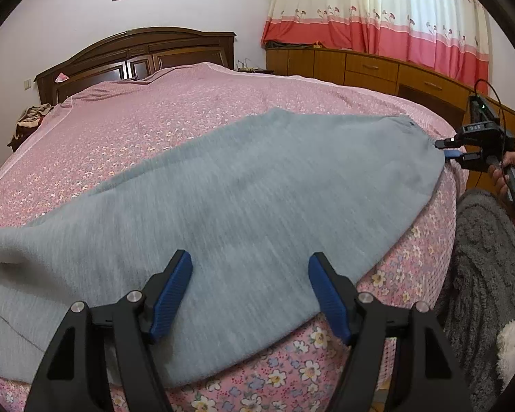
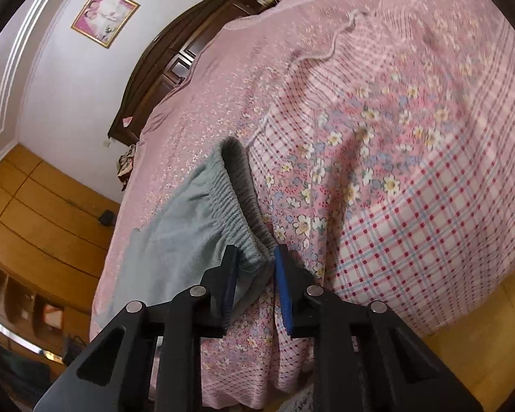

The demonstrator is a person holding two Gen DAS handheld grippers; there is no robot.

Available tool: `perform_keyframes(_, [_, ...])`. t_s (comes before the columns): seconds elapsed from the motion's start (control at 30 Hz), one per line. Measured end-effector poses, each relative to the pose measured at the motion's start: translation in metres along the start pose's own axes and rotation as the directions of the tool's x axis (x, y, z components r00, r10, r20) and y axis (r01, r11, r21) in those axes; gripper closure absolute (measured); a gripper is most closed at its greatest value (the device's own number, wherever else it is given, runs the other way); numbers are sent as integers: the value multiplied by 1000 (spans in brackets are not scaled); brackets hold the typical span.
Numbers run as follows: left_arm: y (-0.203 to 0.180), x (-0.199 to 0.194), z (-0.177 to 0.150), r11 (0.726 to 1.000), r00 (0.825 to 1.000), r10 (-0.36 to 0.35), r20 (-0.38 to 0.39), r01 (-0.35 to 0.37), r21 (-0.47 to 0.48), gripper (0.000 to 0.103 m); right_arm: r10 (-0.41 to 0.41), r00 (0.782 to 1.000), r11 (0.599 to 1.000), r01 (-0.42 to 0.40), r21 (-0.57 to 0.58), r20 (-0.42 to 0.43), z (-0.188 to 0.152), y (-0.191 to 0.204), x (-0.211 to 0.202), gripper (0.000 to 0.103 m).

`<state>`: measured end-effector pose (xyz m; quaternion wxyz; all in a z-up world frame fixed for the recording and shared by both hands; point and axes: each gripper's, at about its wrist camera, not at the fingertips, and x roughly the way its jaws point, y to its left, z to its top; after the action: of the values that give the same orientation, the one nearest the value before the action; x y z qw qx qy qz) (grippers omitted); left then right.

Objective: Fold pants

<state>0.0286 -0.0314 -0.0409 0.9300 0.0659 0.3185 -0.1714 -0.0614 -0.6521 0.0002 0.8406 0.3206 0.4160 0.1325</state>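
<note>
Grey pants [image 1: 243, 213] lay spread on a bed covered by a pink floral bedspread [image 1: 147, 120], their long axis running across the left wrist view from lower left to upper right. The gathered elastic waistband [image 2: 235, 202] pointed toward the right gripper [image 2: 255, 267]; the opposite end spread out past the left side of the left gripper [image 1: 250, 292].

The left gripper was wide open, its blue pads [image 1: 175, 292] held apart with the near edge of the pants lying between and beyond them; the jaws gripped nothing. Whether the pads touched the cloth could not be told.

The right gripper sat at the corner of the waistband. Its jaws stood narrowly apart with the bunched waistband corner between them, the fabric filling the gap, so it appeared to pinch the cloth. In the left wrist view this gripper [image 1: 455, 152] showed far ahead and to the right of the left jaws, at the tip of the pants, held by the person's right hand [image 1: 508, 171].

A dark wooden headboard [image 1: 134, 51] stood beyond the pants, ahead of the left jaws
</note>
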Motion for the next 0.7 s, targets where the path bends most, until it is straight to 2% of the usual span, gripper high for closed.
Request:
perform_keyframes(0.2, [0,1,-1,1000,1000,-3,0,3,4,28,-138,990,975,140,-170,22,-6,31,-3,81])
perform_keyframes(0.27, [0,1,-1,1000,1000,-3,0,3,6,28,-222,975,945,219,-243,18,-8,38,2,80])
perform_keyframes(0.3, [1,2,-1,1000,1000,-2,-1,2,8,28,-251,968,929,248,-274,26,-9,43,3,75])
perform_keyframes(0.33, [0,2,-2,1000,1000,0,-4,0,11,28,-286,957,907,285,-310,42,-9,49,3,70])
perform_keyframes(0.4, [-1,2,-2,1000,1000,6,-6,-6,18,28,-312,945,866,327,-378,101,-11,63,-5,69])
perform_keyframes(0.43, [0,2,-1,1000,1000,7,-8,-7,18,28,-349,925,831,378,-408,147,-13,70,-10,69])
perform_keyframes(0.5, [1,-1,3,1000,1000,6,-23,-5,17,28,-431,871,743,490,-456,234,-15,85,-20,68])
perform_keyframes(0.57, [1,-5,7,1000,999,1,-39,0,21,27,-466,832,677,554,-485,300,-18,97,-30,67])
perform_keyframes(0.6, [2,-8,9,1000,999,4,-42,-3,23,27,-465,827,661,562,-497,316,-20,105,-34,63])
perform_keyframes(0.7, [11,-24,15,999,999,27,-35,-26,31,27,-417,851,644,524,-557,318,-32,143,-42,47])
